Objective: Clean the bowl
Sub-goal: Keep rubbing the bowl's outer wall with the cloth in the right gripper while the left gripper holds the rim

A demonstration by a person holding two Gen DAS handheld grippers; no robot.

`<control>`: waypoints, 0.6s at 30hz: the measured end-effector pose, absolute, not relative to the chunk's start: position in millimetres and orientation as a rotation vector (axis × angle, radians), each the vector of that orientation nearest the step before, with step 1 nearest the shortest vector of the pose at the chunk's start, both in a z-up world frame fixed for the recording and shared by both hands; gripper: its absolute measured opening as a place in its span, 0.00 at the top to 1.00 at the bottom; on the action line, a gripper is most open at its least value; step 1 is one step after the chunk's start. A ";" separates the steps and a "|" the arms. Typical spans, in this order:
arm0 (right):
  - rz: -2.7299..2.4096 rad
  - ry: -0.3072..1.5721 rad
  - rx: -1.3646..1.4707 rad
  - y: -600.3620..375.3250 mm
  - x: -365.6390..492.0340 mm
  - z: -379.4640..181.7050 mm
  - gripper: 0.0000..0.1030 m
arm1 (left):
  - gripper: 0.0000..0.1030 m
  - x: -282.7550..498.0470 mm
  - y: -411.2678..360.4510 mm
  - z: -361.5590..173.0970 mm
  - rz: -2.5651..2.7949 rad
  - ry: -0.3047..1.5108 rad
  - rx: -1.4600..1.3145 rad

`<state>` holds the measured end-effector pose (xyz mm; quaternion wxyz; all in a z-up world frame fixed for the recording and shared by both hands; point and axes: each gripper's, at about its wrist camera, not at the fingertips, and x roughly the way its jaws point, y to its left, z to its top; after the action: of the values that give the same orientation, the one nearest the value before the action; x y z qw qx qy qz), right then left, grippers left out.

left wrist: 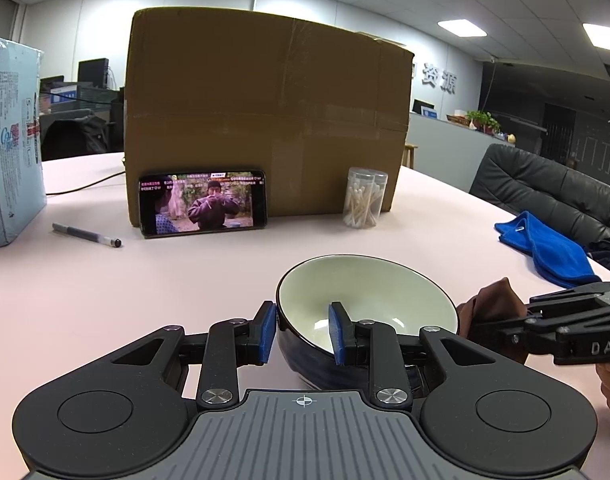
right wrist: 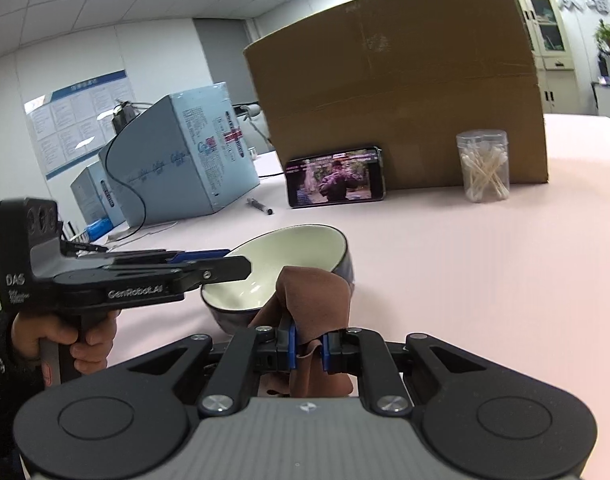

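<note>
A bowl (left wrist: 369, 296), cream inside and dark blue outside, is tilted on the pink table; it also shows in the right wrist view (right wrist: 289, 256). My left gripper (left wrist: 301, 332) straddles the bowl's near rim, one blue pad outside and one inside, shut on it. My right gripper (right wrist: 307, 350) is shut on a brown cloth (right wrist: 317, 300) that stands up against the bowl's rim. The cloth (left wrist: 493, 308) sits just right of the bowl in the left wrist view, with the right gripper's black body behind it.
A large cardboard box (left wrist: 265, 112) stands at the back with a phone (left wrist: 203, 202) playing video leaning on it. A clear jar of cotton swabs (left wrist: 363, 198), a pen (left wrist: 87, 235), a blue carton (left wrist: 9, 140) and a blue towel (left wrist: 549, 248) lie around.
</note>
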<state>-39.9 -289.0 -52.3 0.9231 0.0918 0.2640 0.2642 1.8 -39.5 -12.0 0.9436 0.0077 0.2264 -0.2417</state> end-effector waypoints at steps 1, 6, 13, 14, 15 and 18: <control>0.561 0.543 0.187 -288.0 -40.8 -52.3 0.86 | 0.75 1.7 -39.5 -12.0 -0.492 0.461 0.016; 0.634 0.553 0.162 -279.4 -44.6 -52.1 0.86 | 0.75 1.1 -39.5 -12.2 -0.490 0.460 0.018; 0.568 0.542 0.180 -286.5 -43.3 -49.7 0.86 | 0.75 0.4 -38.7 -12.0 -0.494 0.459 0.015; 0.552 0.540 0.190 -289.1 -42.3 -49.8 0.86 | 0.75 0.4 -38.7 -12.1 -0.494 0.459 0.015; 0.536 0.539 0.192 -290.4 -41.5 -50.1 0.86 | 0.75 -0.9 -39.9 -11.8 -0.494 0.458 0.015; 0.502 0.535 0.188 -291.6 -39.9 -51.3 0.86 | 0.75 -2.4 -41.3 -11.5 -0.493 0.457 0.015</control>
<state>-39.9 -291.6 -51.3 0.9291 0.0919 0.2612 0.2451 -2.4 -41.3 -11.5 0.9440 0.0073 0.2245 -0.2418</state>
